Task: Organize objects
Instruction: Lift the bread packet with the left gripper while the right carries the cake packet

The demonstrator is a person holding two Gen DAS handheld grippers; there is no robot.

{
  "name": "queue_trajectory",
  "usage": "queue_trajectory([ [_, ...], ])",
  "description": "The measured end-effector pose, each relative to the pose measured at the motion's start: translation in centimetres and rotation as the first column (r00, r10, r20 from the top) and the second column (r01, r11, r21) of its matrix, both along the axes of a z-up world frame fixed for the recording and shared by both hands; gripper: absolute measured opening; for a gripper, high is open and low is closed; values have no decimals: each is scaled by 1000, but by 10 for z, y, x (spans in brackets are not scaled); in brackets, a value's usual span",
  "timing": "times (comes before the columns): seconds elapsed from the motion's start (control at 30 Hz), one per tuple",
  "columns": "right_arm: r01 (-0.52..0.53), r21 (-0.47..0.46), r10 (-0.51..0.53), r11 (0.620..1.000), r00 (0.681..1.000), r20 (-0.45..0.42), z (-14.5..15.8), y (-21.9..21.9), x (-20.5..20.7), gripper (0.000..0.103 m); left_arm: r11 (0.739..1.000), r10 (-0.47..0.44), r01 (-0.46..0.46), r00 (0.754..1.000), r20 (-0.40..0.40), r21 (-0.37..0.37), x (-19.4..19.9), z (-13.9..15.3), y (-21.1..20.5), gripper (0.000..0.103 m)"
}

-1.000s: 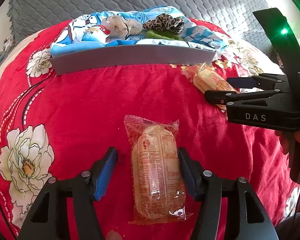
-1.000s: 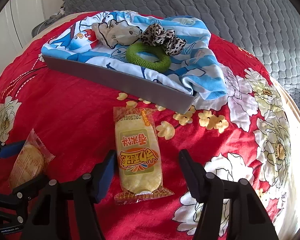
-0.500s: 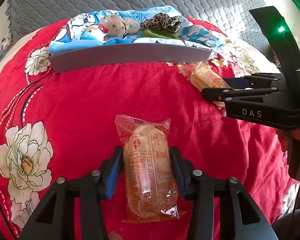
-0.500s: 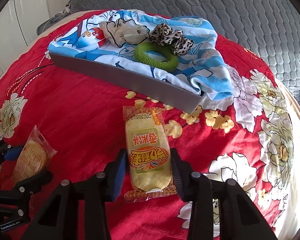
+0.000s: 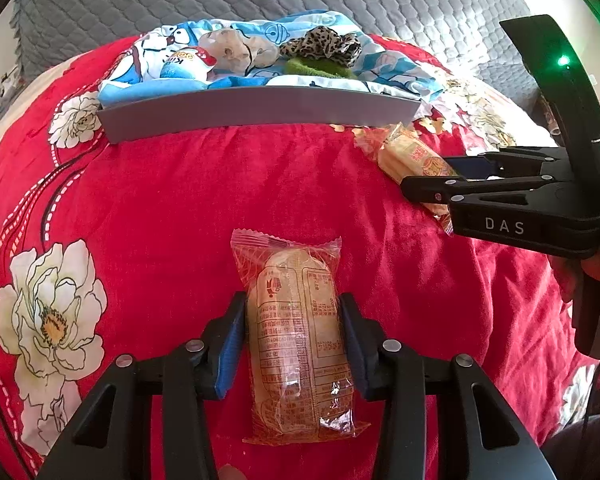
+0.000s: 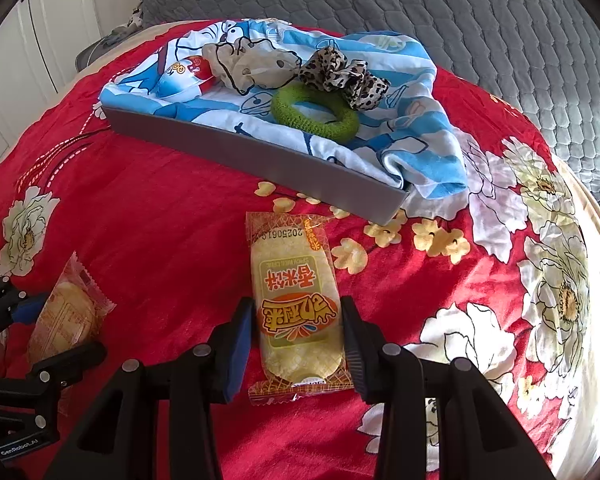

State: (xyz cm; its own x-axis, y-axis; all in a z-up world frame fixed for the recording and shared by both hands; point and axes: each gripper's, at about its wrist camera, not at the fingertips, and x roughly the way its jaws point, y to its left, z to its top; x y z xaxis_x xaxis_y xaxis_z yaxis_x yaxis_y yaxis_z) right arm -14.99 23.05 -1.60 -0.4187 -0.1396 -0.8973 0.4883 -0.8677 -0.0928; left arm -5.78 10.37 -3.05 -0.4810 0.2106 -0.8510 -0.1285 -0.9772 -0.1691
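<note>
A clear orange snack packet (image 5: 296,356) lies label side down on the red flowered blanket. My left gripper (image 5: 292,304) is closing on it, and its blue pads touch both long sides. A second packet (image 6: 296,280), yellow with an orange logo, lies in front of the grey tray (image 6: 260,156). My right gripper (image 6: 296,308) is shut on its lower half. Each gripper shows in the other's view: the right gripper (image 5: 428,178) at the right, the left gripper (image 6: 66,326) at the lower left.
The tray (image 5: 260,110) is lined with a blue cartoon cloth (image 6: 420,152). On it lie a green ring scrunchie (image 6: 316,118), a leopard scrunchie (image 6: 340,74), a beige scrunchie (image 6: 252,66) and a red and white egg (image 6: 188,74). Grey quilt lies behind.
Both grippers' jaws have come in from well apart until the pads meet the sides of their packets. Neither hand nor packet has shifted.
</note>
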Motion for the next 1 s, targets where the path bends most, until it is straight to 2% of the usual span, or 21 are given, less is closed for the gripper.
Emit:
queue_trajectory([
  [1.0,-51,-13,51,999,999,17,4,-7,11,42,1000,15,-15,1000,6,-22,5,10,-3,45],
])
